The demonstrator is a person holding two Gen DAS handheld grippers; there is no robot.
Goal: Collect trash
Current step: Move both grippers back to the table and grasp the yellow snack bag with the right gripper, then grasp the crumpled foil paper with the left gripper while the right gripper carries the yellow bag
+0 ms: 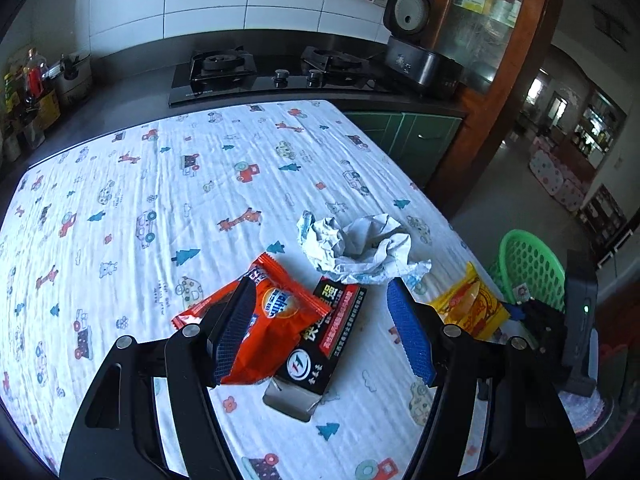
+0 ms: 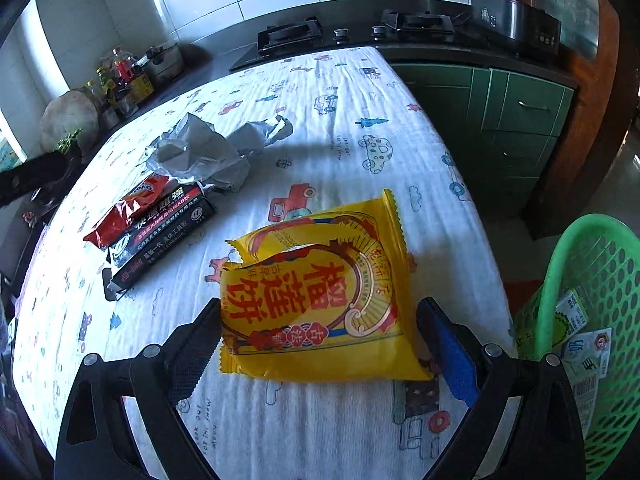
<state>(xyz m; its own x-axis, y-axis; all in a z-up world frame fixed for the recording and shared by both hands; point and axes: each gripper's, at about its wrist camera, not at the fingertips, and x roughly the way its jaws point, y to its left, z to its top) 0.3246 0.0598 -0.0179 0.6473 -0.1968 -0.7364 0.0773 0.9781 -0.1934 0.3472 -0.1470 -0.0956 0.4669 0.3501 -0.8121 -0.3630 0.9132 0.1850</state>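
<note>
My left gripper (image 1: 320,328) is open over an orange snack wrapper (image 1: 276,324) that lies partly on a black box (image 1: 324,340); the wrapper sits against the left finger. Crumpled white paper (image 1: 356,248) lies just beyond. My right gripper (image 2: 320,344) is open with its fingers on either side of a yellow snack packet (image 2: 320,300) on the table. In the right wrist view the orange wrapper (image 2: 128,208), black box (image 2: 160,232) and crumpled paper (image 2: 200,152) lie to the left. The yellow packet (image 1: 468,304) also shows at the right in the left wrist view.
A green plastic basket (image 2: 592,320) with some paper scraps stands off the table's right edge, also in the left wrist view (image 1: 532,264). The table wears a white cartoon-print cloth (image 1: 160,200). A stove (image 1: 248,72) and rice cooker (image 1: 416,48) stand behind.
</note>
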